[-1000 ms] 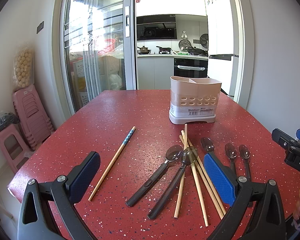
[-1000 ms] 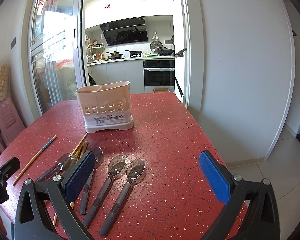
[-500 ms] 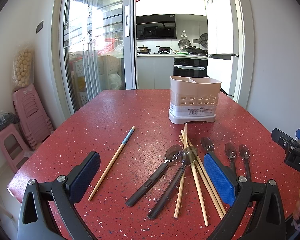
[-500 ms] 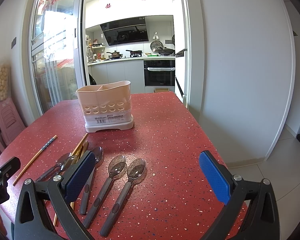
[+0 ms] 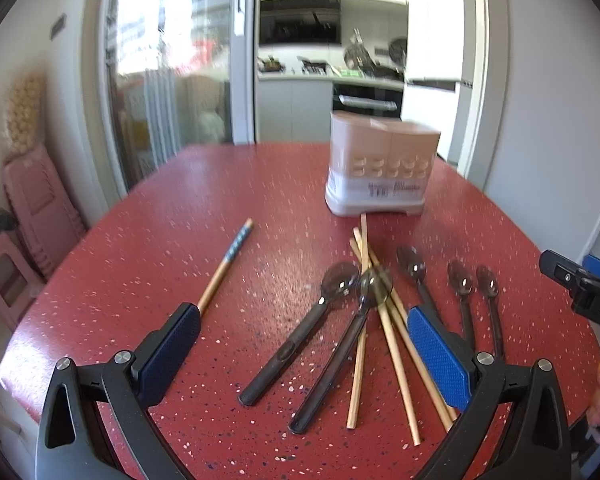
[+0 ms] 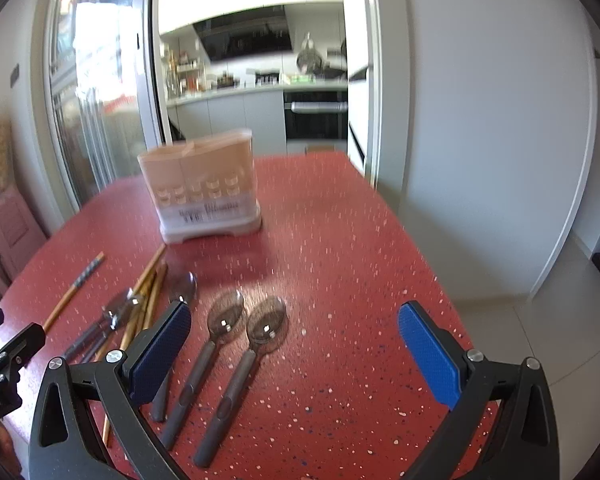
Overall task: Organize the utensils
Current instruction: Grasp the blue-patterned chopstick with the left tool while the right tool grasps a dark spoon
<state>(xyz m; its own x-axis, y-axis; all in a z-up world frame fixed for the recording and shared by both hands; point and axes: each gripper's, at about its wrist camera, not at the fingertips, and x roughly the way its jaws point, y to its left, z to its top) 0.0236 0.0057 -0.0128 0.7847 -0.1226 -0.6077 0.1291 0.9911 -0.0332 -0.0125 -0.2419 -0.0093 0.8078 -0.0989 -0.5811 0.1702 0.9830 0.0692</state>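
Both views have dipped nearer; utensil holder (image 5: pixel 382 172) blurred, compartments unreadable

Bright daylight glaring through the glass door (image 5: pixel 160 80) on your left, both views motion-blurred, utensil holder (image 6: pixel 204 196) smeared, label probably unreadable, fisheye bending, dark corners.

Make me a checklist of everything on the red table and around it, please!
Surface: red speckled table, bare at its right edge.
Job's things: pink utensil holder upright at the back; five dark spoons and plain chopsticks lying loose, some crossed; one blue-patterned chopstick lying apart.
Clutter: nothing seen.
Grippers: left gripper and right gripper, jaws open, holding nothing.
Cables: nothing seen.
Surroundings: pink stools, glass door, kitchen behind.
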